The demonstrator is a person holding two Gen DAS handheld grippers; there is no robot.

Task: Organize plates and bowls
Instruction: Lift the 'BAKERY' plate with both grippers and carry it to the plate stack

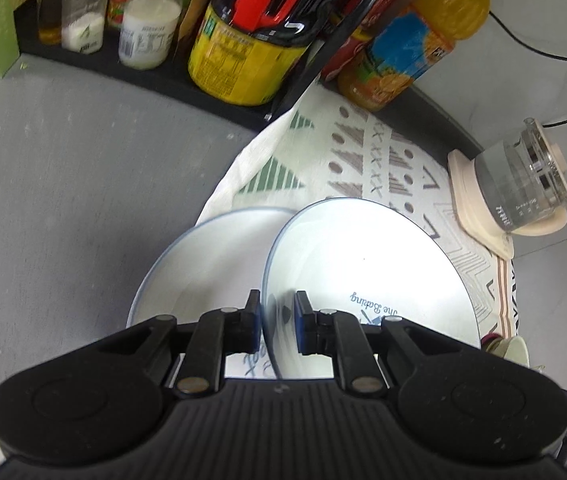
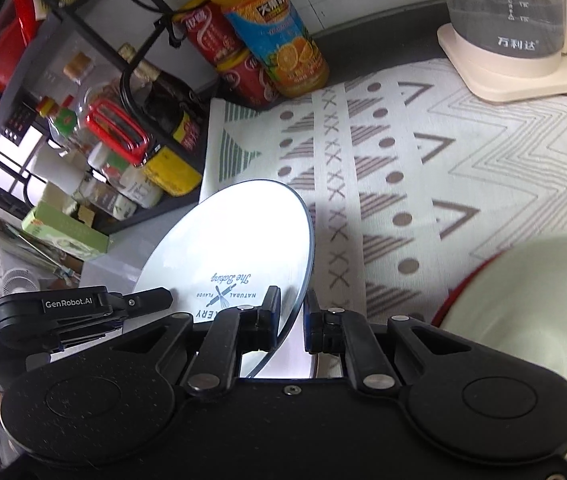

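Two white plates with thin blue rims and "The Baking" print. In the left wrist view my left gripper (image 1: 277,322) has its blue pads on either side of the near rim of the raised, tilted plate (image 1: 371,264). A second plate (image 1: 211,264) lies lower, to its left. In the right wrist view my right gripper (image 2: 292,316) straddles the edge of a tilted plate (image 2: 235,248), with a small gap at the right pad. The left gripper's body (image 2: 63,308) shows at that plate's left. A pale green bowl with a red rim (image 2: 523,308) sits at right.
A patterned cloth (image 2: 423,168) covers the counter. A glass kettle on a cream base (image 2: 515,40) stands at the far right. An orange juice bottle (image 2: 267,28), red cans and a black rack (image 2: 83,92) of jars and bottles line the back left. Grey counter (image 1: 63,184) lies left.
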